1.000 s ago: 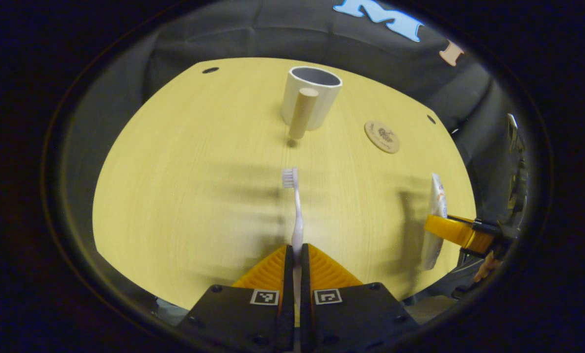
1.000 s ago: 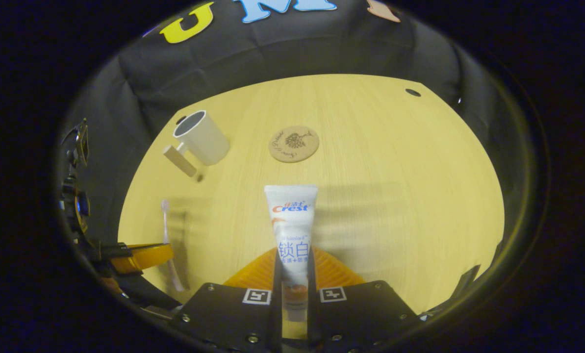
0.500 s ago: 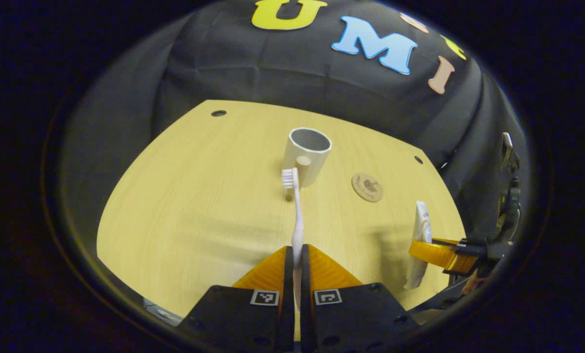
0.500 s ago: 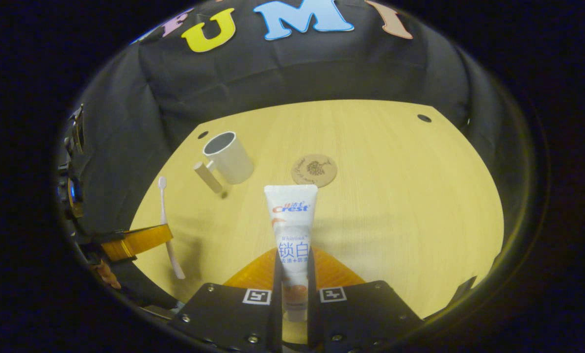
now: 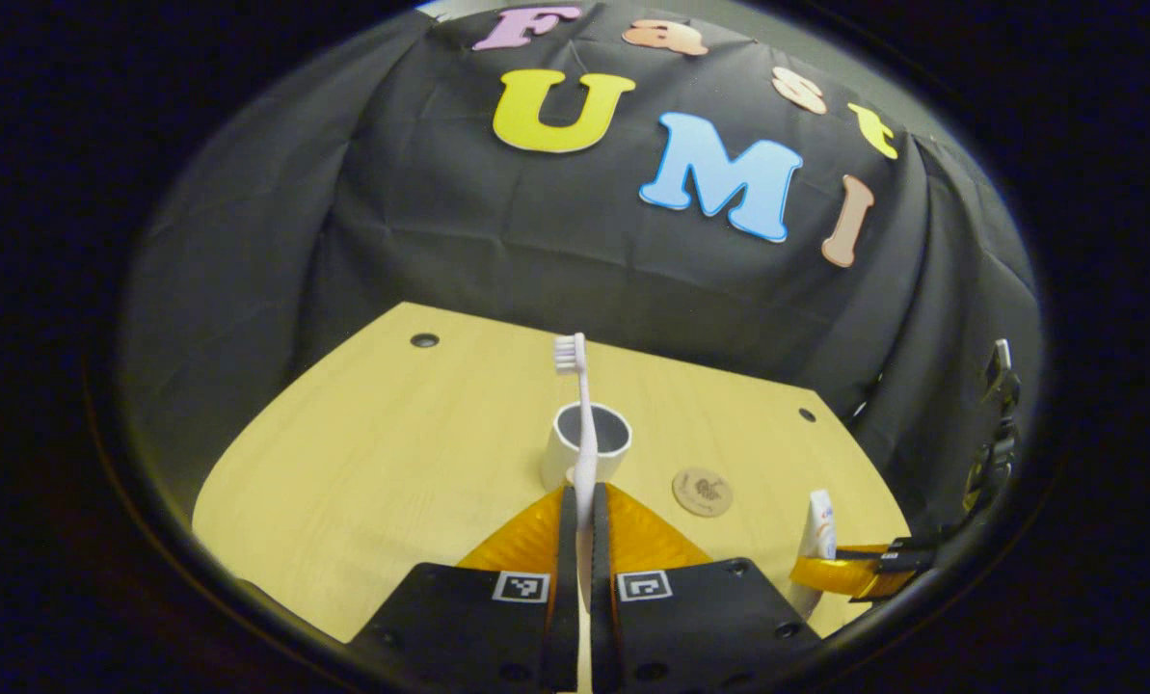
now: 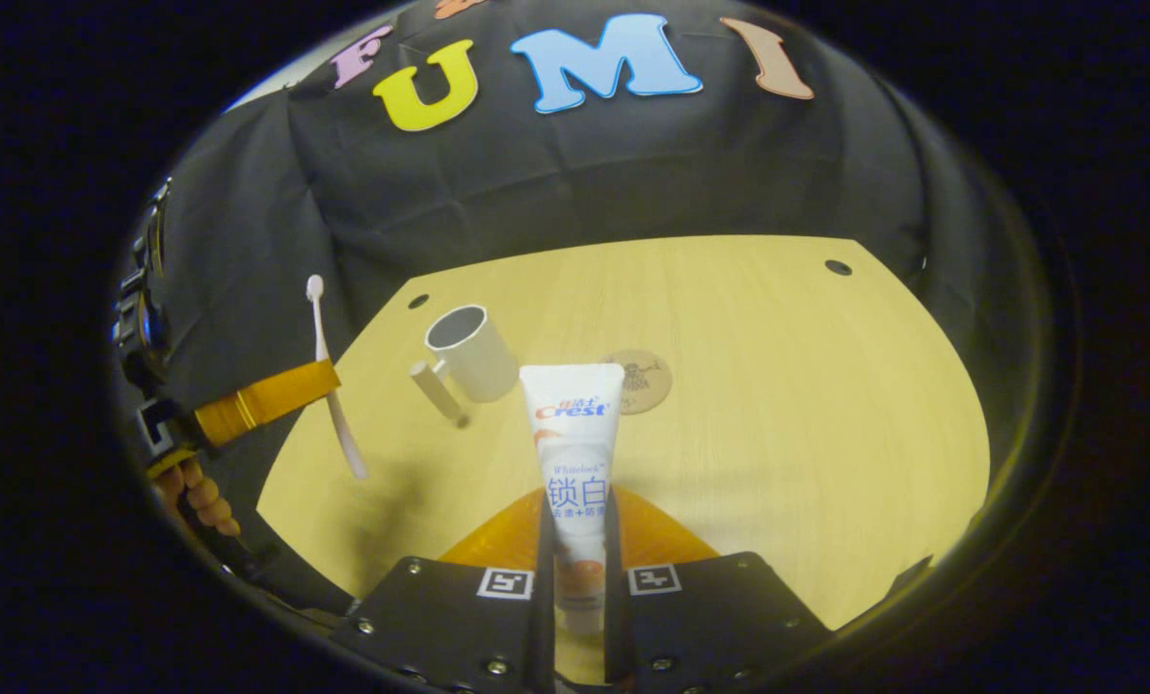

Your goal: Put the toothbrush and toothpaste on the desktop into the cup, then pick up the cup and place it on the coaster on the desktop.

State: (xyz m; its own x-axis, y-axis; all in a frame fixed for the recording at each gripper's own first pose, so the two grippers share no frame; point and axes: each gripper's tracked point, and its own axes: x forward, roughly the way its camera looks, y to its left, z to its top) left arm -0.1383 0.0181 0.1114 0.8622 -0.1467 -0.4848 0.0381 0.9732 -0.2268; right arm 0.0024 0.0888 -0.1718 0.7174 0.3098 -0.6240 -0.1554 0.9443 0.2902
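Note:
My left gripper [image 5: 581, 501] is shut on a pale toothbrush [image 5: 581, 414] that stands upright, bristles on top, high above the table. Beyond it stands the white cup [image 5: 589, 445] with its wooden handle. A round coaster [image 5: 702, 492] lies to the cup's right. My right gripper [image 6: 575, 511] is shut on a white toothpaste tube [image 6: 575, 434], held up off the table. In the right gripper view the cup [image 6: 473, 352] and coaster [image 6: 637, 381] lie ahead, and the left gripper [image 6: 266, 400] holds the toothbrush [image 6: 329, 376] at the left. The right gripper [image 5: 849, 569] with the tube [image 5: 818, 525] shows at the lower right of the left gripper view.
The light wooden desktop [image 6: 777, 386] has small dark holes [image 6: 837, 267] near its far corners. Black cloth walls stand right behind the table's far edge. A hand [image 6: 194, 492] holds the left gripper at the left.
Both grippers have risen and tilted up, each keeping its load. The left one rose more; the toothbrush now stands well above the cup, which sits lower in both views.

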